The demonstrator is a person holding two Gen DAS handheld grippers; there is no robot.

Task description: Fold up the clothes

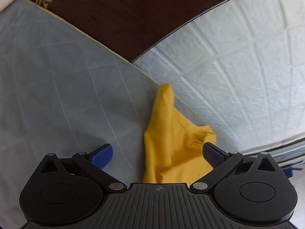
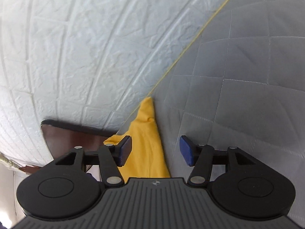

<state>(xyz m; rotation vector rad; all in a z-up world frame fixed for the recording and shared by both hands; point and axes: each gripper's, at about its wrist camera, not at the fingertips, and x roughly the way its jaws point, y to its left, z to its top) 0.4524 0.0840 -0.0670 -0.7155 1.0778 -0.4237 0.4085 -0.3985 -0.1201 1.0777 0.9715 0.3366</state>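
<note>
- On the grey quilted mattress (image 1: 57, 87), hard against the white brick-pattern wall (image 1: 238, 61), a yellow garment (image 1: 171, 143) lies bunched and creased, one pointed end running up along the mattress edge where it meets the wall.
- Your left gripper (image 1: 158, 152) hangs over the garment with its jaws spread as wide as they go; the pads press on nothing, and the cloth only shows between and beyond them.
- Your right gripper (image 2: 155, 150) stands about half open, and it grips nothing either; the garment (image 2: 144, 143) sits under and behind its left pad, with bare mattress (image 2: 238, 95) under the right one.
- Both views are slightly blurred, so exactly how near the fingertips are to the fabric cannot be told.
- Judged from here, folding has not begun: the garment is still a heap and needs spreading flat first.
- Risk one: close on the bunched middle and you would likely pinch several layers at once, so the cloth would lift as a lump instead of opening out.
- Risk two: the pointed end lies right at the seam with the wall; a pull away from it at a bad angle could drag that end down the gap, or snag it.
- Risk three: the right gripper's narrower opening, set half over bare mattress, may catch the quilted cover along with the cloth.
- Behind, a dark headboard (image 1: 124, 19) bounds the bed.
</note>
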